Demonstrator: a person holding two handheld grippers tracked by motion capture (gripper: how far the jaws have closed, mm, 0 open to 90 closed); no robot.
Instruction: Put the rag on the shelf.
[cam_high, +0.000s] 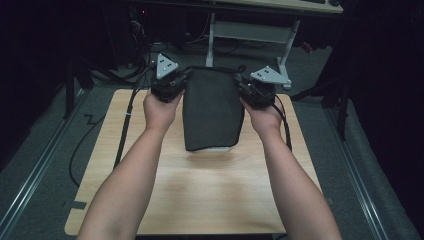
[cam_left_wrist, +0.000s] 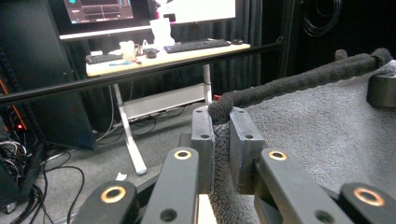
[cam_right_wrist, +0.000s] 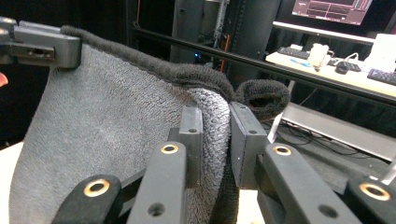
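I am holding a dark grey fleecy towel up over the light wooden surface, one top corner in each set of tongs. The left tongs are pinching the towel's rolled top hem at its left corner; in the left gripper view the two black pads are pressing together on the fleece right under that hem. The right tongs are pinching the opposite corner the same way, and in the right gripper view the cloth is bunching between the pads, with a small loop of hem curling out past them.

The towel is hanging between my two hands, its top edge stretching fairly taut from one grip to the other. Its lower edge is drooping toward the surface. It looks to be just above the wood or barely brushing it, but I cannot tell which. A pale strip is showing beneath that lower edge, too dim to identify.

As I am judging it, the pick-up and spreading part is done: both corners are secured and the cloth is hanging open. Laying it down flat or folding it is what remains.
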